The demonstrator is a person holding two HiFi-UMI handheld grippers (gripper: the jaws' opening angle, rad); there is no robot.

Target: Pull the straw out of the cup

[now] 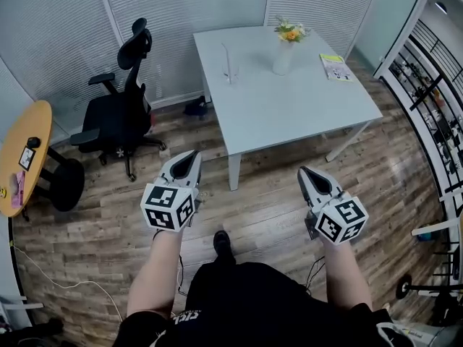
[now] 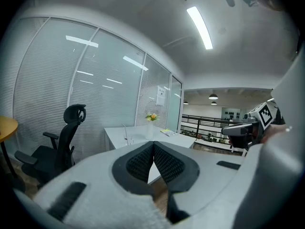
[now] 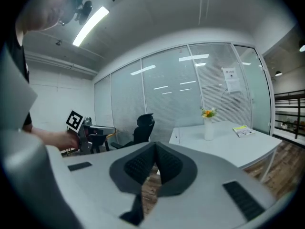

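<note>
Closest to me, over the wooden floor, the left gripper and right gripper both point ahead, each with its jaws clenched on nothing. Beyond them stands the grey table, well apart from either tool. Toward its far left side sits the clear cup, with the straw upright inside it. A vase of flowers and a booklet lie further right. I read this as the approach. I'd open both grippers before arriving and steady the cup with one. With the other I'd pinch the straw high and lift straight up so the cup doesn't tip.
</note>
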